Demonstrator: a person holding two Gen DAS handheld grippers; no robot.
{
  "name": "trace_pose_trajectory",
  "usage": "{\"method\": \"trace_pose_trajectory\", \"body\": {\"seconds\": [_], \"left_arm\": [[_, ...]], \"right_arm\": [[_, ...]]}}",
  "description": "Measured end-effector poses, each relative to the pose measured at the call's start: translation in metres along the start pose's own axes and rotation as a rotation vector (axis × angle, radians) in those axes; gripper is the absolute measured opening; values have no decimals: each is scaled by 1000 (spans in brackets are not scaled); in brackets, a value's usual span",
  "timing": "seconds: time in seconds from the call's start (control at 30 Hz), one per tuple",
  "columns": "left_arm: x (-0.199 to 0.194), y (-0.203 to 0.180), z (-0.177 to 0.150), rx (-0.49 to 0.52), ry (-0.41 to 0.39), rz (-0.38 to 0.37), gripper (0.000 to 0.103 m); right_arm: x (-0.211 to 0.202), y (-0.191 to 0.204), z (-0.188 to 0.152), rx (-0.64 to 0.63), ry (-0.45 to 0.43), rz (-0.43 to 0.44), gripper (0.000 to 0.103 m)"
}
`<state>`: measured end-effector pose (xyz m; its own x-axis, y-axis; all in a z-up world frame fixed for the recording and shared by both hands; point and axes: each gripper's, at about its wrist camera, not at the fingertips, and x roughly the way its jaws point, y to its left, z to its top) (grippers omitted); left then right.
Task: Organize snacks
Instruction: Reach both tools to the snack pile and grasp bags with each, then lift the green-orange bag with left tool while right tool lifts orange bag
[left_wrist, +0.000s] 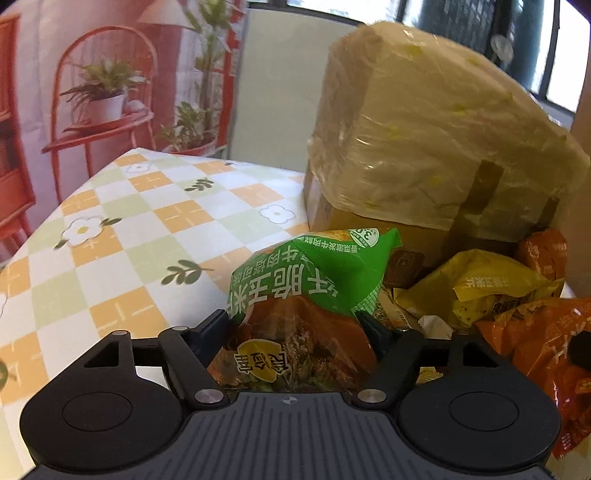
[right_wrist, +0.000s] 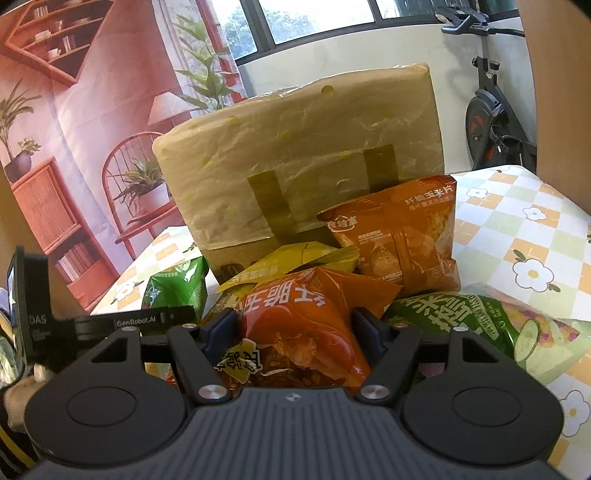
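**Snack bags gripped on both sides, in front of the wrapped box**

Snack bags lie heaped on the table (left_wrist: 122, 206), which wears a checked cloth of orange, green and white squares with flowers, and the heap sits right against a large box wrapped in pale plastic (right_wrist: 295, 162) with strips of dark tape on its face.

In the left wrist view, the left gripper (left_wrist: 295, 317) has a green-topped snack bag (left_wrist: 306, 280) between its fingers (left_wrist: 218, 325); both fingers press on the bag's sides, so it is pinched. This bag is at the heap's left end, close to the box's lower corner, with bare cloth stretching away to its left. Just to its right lie a yellow bag (left_wrist: 480, 284) and orange bags.

In the right wrist view, the right gripper (right_wrist: 291, 325) pinches an orange snack bag (right_wrist: 303, 325), its fingers (right_wrist: 218, 332) set against the bag on either side. The yellow bag (right_wrist: 291, 262) lies just behind this one. Another orange bag (right_wrist: 399, 236) stands upright against the box. A green bag with a cucumber picture (right_wrist: 480, 325) lies to the right, near the table's right side. The green-topped bag (right_wrist: 177, 288) is at the left, with the dark body of the left gripper just in front of it.
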<state>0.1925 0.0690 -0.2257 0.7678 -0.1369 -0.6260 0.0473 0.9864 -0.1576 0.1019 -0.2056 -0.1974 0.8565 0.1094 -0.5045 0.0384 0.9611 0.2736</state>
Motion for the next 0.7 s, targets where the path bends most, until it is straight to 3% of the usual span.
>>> {"method": "trace_pose_trajectory", "body": {"seconds": [0.1, 0.4, 0.7], "left_arm": [[-10, 3, -7, -47, -41, -17, 76], [-52, -1, 2, -34, -192, 35, 76], [-92, -8, 13, -18, -262, 61, 76]], "right_arm": [[0, -2, 0, 4, -2, 1, 71], [-9, 2, 0, -5, -42, 15, 71], [-27, 7, 8, -13, -108, 34, 71]]}}
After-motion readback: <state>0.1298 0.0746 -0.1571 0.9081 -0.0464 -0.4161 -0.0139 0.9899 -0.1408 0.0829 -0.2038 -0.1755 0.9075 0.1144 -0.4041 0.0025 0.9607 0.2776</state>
